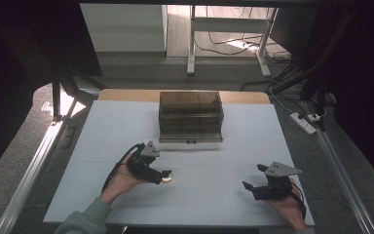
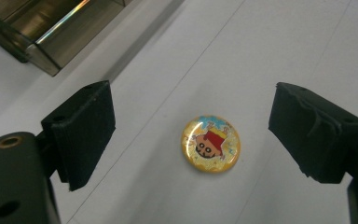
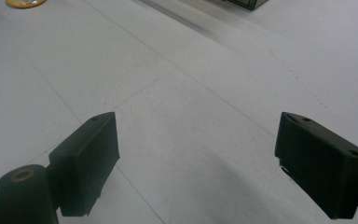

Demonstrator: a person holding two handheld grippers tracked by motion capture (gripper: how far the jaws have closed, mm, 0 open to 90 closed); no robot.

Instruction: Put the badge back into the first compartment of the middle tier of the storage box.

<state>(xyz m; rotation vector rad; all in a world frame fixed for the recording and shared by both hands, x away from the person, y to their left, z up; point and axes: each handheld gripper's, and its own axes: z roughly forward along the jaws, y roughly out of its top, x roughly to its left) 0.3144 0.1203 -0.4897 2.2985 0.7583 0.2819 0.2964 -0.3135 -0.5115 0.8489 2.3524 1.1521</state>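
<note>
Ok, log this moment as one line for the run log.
left gripper: open, straddling badge, no contact | right gripper: open, empty | badge: flat on table | drawer box: far centre

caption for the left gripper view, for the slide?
Left gripper open over the white table, its jaws either side of a round yellow cartoon badge; corner of a smoked-plastic drawer box at top left.

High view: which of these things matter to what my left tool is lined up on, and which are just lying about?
Likely in play:
- small round yellow cartoon badge, lying flat between the open left tool jaws
- smoked clear plastic drawer box, possibly

Lying about:
- white power strip on the floor
- open right tool, nothing between its jaws
</note>
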